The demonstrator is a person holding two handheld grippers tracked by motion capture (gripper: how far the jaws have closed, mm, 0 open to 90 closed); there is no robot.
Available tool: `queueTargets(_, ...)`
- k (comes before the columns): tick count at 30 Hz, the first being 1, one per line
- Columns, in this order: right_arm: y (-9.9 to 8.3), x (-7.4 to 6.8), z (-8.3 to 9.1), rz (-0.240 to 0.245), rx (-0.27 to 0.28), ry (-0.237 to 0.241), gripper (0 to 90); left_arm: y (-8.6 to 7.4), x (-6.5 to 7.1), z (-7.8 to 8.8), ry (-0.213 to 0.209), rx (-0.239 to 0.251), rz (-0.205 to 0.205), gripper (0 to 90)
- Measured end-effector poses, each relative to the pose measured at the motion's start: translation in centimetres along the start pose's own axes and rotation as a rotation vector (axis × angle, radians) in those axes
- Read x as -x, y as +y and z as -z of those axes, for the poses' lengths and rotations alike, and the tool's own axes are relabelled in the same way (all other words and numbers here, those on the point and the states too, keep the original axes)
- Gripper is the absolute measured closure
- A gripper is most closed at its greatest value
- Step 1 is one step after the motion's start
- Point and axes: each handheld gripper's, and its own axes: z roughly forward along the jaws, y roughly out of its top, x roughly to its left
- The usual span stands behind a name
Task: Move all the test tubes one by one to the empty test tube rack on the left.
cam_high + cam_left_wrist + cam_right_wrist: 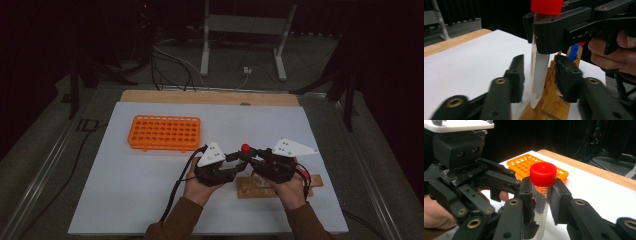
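Centrally, on a white board [150,200] covering most of a light wooden tabletop [210,96], with a bare strip of wood left along the far edge at twelve o'clock. Around it, grey floor, dark curtains, loose cables and the white legs of a stand [205,45] at about one o'clock beyond the table. At ten o'clock on the board, an orange tube rack [164,132], flat, its holes vacant. At five o'clock, a wooden rack [250,187] with blue-capped tubes [574,51] at its far end. Between the two hands, above that wooden rack, a clear plastic tube with a red screw cap [543,173], upright, conical tip down. Right gripper [541,195]: clamped tight on the tube just under the cap. Left gripper [537,72]: narrowed around the tube's lower half, coming in from nine o'clock, pads close on either side with a sliver of gap visible, not pressing.
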Motion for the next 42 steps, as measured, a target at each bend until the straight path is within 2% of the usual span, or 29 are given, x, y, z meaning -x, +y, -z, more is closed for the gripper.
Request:
queueTargets(2, -0.1, 0.0, -0.1, 0.001, -0.002, 0.004, 74.1, 0.0, -0.1, 0.0, -0.013, 0.008, 0.006, 68.9)
queueTargets(4, -0.1, -0.1, -0.1, 0.003, -0.005, 0.008, 74.1, 0.0, -0.2, 0.0, -0.011, 0.008, -0.004, 73.5)
queueTargets(8, -0.2, 0.0, 0.0, 0.004, -0.007, 0.007, 72.5, 0.0, -0.1, 0.0, 0.006, 0.006, -0.029, 75.1)
queueTargets(12, -0.3, 0.5, 0.3, -0.001, -0.012, -0.005, 54.5, -0.2, -0.6, 0.1, 0.044, 0.004, -0.024, 75.3)
queueTargets(14, -0.5, 1.0, 0.6, -0.020, -0.026, -0.011, 45.2, -0.2, -0.8, 0.2, 0.051, 0.005, -0.020, 75.3)
queueTargets(15, -0.5, 1.2, 0.7, -0.024, -0.032, -0.021, 40.2, -0.2, -1.2, 0.5, 0.068, 0.014, -0.013, 75.3)
queueTargets(17, -0.7, 1.5, 1.1, -0.020, -0.036, -0.049, 33.2, -0.3, -1.4, 0.6, 0.076, 0.016, -0.013, 75.3)
queueTargets(18, -0.7, 1.5, 1.1, -0.020, -0.036, -0.049, 33.2, -0.3, -1.5, 0.7, 0.086, 0.017, -0.013, 75.3)
queueTargets(19, -0.9, 1.8, 1.5, -0.026, -0.033, -0.071, 25.6, -0.3, -1.9, 1.0, 0.099, 0.019, -0.012, 75.3)
queueTargets(21, -1.2, 2.1, 2.0, -0.032, -0.027, -0.094, 18.9, -0.3, -2.1, 1.1, 0.104, 0.023, -0.014, 75.3)
queueTargets(22, -1.2, 2.1, 2.0, -0.032, -0.027, -0.094, 18.9, -0.3, -2.2, 1.2, 0.113, 0.026, -0.014, 75.3)
queueTargets(23, -1.4, 2.3, 2.5, -0.034, -0.020, -0.118, 14.0, -0.3, -2.4, 1.3, 0.118, 0.028, -0.015, 75.3)
queueTargets(29, -2.2, 2.8, 3.8, -0.046, -0.016, -0.151, 8.3, -0.3, -3.4, 2.0, 0.146, 0.040, -0.016, 75.3)
queueTargets(35, -2.9, 3.4, 5.3, -0.060, 0.013, -0.185, 4.1, -0.6, -4.6, 2.1, 0.178, 0.020, -0.030, 75.2)
queueTargets(41, -3.5, 3.9, 6.0, -0.081, 0.017, -0.202, 2.9, -0.8, -5.9, 2.3, 0.219, 0.016, -0.031, 75.3)
queueTargets(42, -3.5, 4.0, 6.2, -0.086, 0.023, -0.215, 2.0, -0.9, -6.3, 2.3, 0.238, 0.015, -0.029, 75.2)
